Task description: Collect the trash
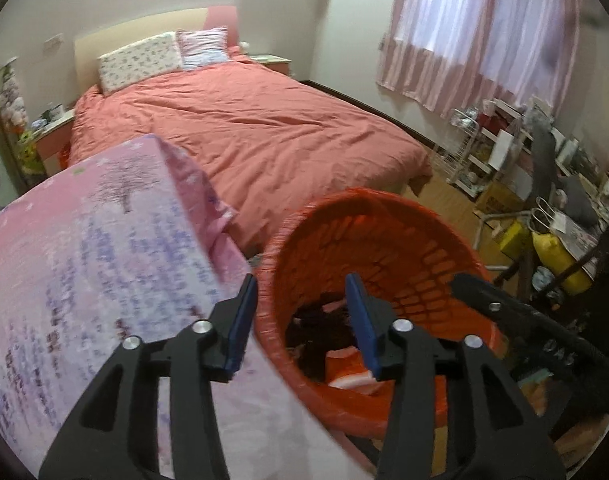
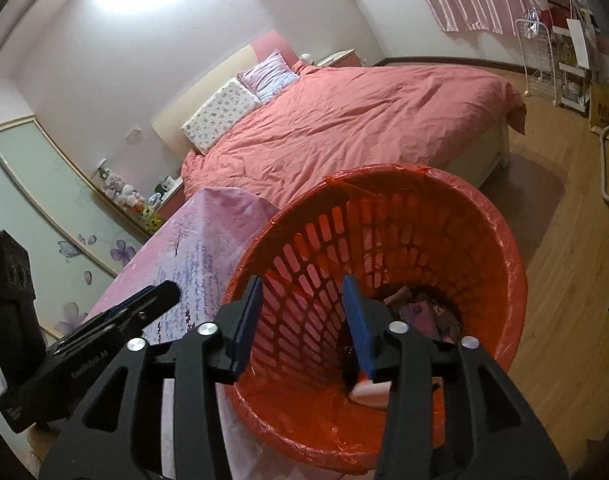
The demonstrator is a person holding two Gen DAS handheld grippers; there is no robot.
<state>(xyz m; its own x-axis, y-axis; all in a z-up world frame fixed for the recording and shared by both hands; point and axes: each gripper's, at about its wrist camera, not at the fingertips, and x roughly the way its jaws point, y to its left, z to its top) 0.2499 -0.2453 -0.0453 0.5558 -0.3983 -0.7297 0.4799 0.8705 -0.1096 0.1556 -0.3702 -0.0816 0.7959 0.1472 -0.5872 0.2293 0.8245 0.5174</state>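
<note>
An orange slotted waste basket (image 1: 384,240) with a red liner stands on the floor beside a table draped in pink cloth (image 1: 84,260); it also shows in the right wrist view (image 2: 384,232). Dark trash and a pink-white piece (image 1: 352,380) lie at its bottom; the right wrist view shows them too (image 2: 420,316). My left gripper (image 1: 300,324) is open and empty, over the basket's near rim. My right gripper (image 2: 304,320) is open and empty, over the basket's mouth. The right gripper's body shows in the left wrist view (image 1: 524,320). The left gripper shows in the right wrist view (image 2: 116,316).
A bed with a salmon cover (image 1: 244,120) lies behind the basket. Cluttered shelves and bags (image 1: 524,184) stand at the right on the wooden floor (image 2: 564,280). A wardrobe with flower decals (image 2: 44,208) stands at the left.
</note>
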